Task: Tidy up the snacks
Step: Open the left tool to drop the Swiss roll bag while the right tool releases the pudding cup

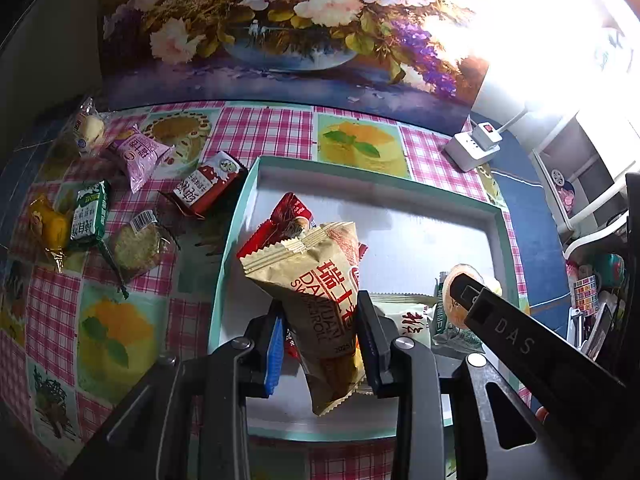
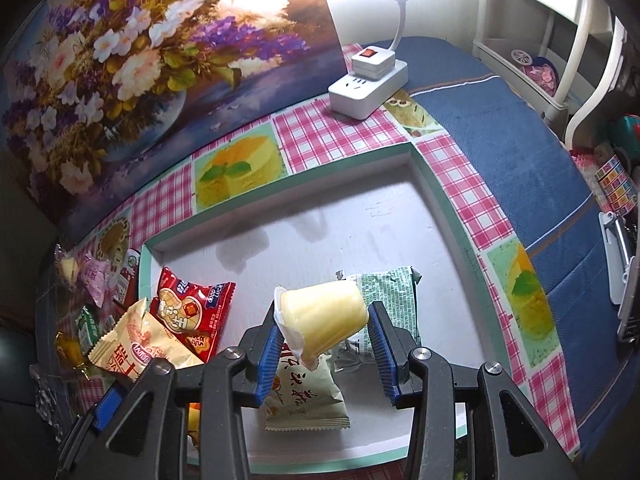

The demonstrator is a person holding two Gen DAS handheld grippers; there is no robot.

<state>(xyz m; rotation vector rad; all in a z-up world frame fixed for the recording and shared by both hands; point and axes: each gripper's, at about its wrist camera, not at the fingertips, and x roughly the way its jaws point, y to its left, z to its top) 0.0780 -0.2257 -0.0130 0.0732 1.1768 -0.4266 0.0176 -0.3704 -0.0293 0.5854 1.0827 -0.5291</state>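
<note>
My left gripper [image 1: 320,332] is shut on a tan Swiss roll packet [image 1: 320,292] and holds it above the white tray [image 1: 420,216], over a red peanut packet [image 1: 290,212]. My right gripper [image 2: 324,328] is shut on a yellow jelly cup [image 2: 324,316], tilted on its side, above the tray [image 2: 360,216]. Under it lie a white snack packet [image 2: 304,400] and a green-white packet [image 2: 390,292]. The Swiss roll packet [image 2: 136,336] and red peanut packet [image 2: 192,304] show at the tray's left in the right wrist view. The right gripper's body [image 1: 520,332] shows in the left wrist view.
Loose snacks lie on the checked cloth left of the tray: a purple packet [image 1: 140,156], a red-white packet [image 1: 206,184], a green milk carton [image 1: 90,210], a yellow candy [image 1: 50,228], a round cake [image 1: 138,246]. A white power strip [image 2: 366,80] stands behind the tray. A flower painting [image 1: 280,28] backs the table.
</note>
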